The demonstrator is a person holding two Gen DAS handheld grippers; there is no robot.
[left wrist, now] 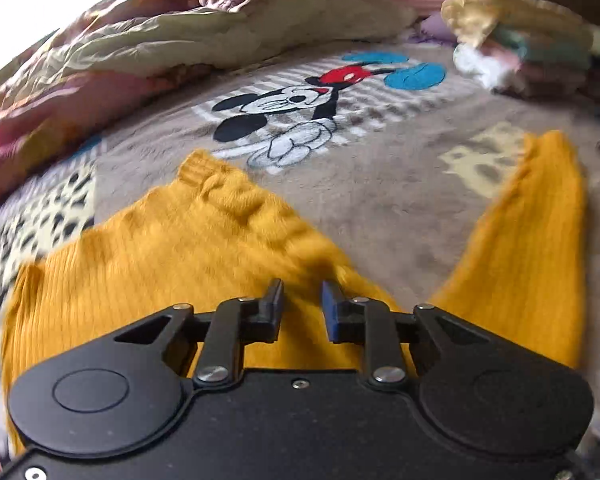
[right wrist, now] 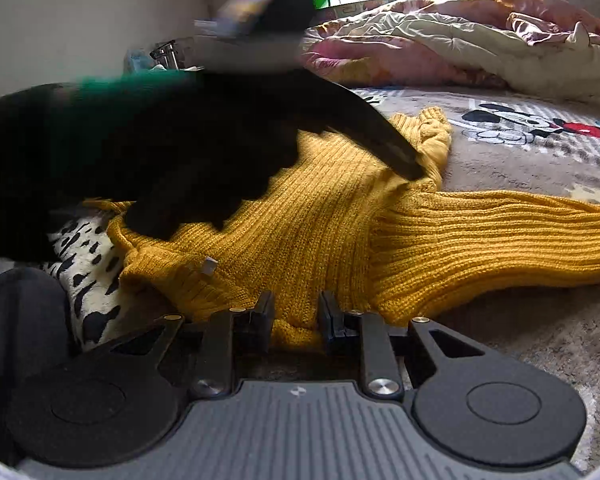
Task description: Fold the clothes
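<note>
While both hands worked low over the bed, the yellow sweater (right wrist: 320, 220) lay spread on the cartoon-mouse blanket (left wrist: 380, 184), with a rumpled quilt (left wrist: 140, 40) heaped well beyond it. And look at the right tool (right wrist: 296, 316): it sat at the near edge of the knit with a bunched fold of yellow caught between its two narrow-set jaws. That looked like a firm pinch on the sweater.

The left tool (left wrist: 302, 304) had its tips down at the body of the garment, close to where the sleeve (right wrist: 500, 232) joins it. Its jaws stood with only a slim gap. Blur made it impossible to tell whether they had knit in them or merely hovered on it.

Now the relation that mattered. Seen from the right wrist, the sleeve ran long and straight off to the right, away from both tools, and lay flat on the blanket. Its root sat just beside the left tool's tips, while its far end lay well apart from either hand. I judged the next fold would have to bring that sleeve back across the body, pivoting about that root.
</note>
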